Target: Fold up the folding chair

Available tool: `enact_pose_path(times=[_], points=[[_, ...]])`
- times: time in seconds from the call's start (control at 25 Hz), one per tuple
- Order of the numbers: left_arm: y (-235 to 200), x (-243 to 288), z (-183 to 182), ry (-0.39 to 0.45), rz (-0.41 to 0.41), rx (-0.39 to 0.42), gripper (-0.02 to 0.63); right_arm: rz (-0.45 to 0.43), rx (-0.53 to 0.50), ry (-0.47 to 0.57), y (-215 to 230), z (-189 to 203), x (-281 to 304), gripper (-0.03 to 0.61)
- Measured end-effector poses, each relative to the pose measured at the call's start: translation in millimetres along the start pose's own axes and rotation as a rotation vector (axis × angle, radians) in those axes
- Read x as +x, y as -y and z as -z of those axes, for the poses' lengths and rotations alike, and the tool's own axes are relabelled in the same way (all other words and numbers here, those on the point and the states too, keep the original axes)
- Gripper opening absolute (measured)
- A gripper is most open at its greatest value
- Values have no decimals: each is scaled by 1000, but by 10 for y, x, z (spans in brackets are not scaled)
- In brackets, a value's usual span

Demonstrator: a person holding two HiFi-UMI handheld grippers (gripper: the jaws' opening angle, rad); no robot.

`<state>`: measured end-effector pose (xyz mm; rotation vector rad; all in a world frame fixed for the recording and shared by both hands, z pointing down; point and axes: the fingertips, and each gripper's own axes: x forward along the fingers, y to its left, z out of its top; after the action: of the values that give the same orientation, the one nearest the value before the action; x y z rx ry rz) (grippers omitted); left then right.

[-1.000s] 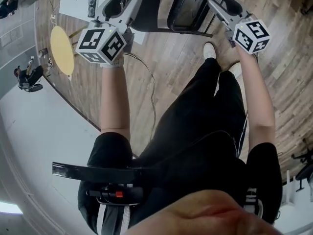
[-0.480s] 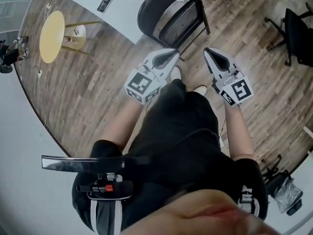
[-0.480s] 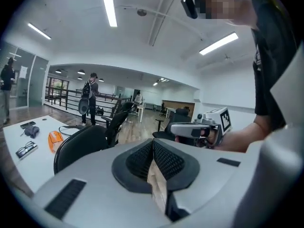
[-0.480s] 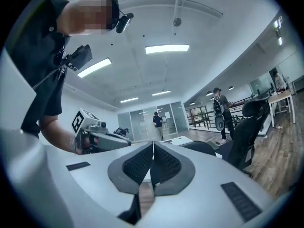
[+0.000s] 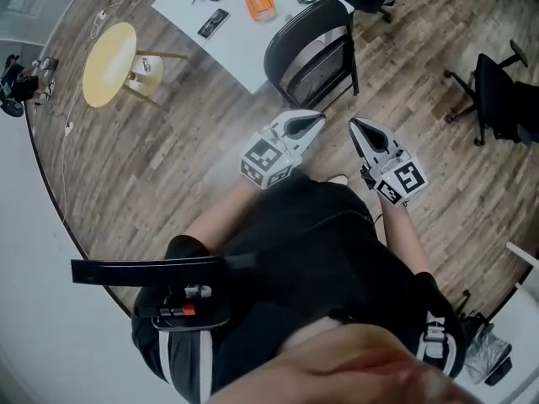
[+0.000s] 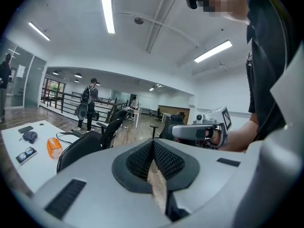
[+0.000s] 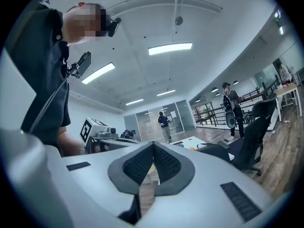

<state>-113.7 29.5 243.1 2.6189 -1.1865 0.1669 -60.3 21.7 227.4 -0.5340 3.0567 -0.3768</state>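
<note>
Apparently done | folding chair (image 5: 313, 50) folded flat, upright at white table (image 5: 242, 47) edge, likely leaning there for support | left gripper (image 5: 317, 117), right gripper (image 5: 354, 125): jaws fully closed, empty, held clear of chair

Long ceiling light strips (image 6: 108, 8) light the room brightly and evenly, and they glare white in both gripper views. Shadows on the wood floor (image 5: 168, 158) are soft and faint. All three pictures bend strongly toward dark, rounded corners. In the head view the left gripper (image 5: 316, 118) shows slight motion blur, and whatever lies nearest the camera at the bottom edge is out of focus.
</note>
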Motion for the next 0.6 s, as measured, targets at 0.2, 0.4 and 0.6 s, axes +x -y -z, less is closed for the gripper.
enact_pose_path(times=[0.2,0.4,0.6], points=[[-223,-117,-48,-6,-1,11,5,47,33,-14,-46,-55,173,11],[-368,-170,-23,-1,0,-14,5,104,50,-31,-24,-21,270,11],[-501,-62,63,-24,18,-49,6,141,84,-55,55,53,389,11]])
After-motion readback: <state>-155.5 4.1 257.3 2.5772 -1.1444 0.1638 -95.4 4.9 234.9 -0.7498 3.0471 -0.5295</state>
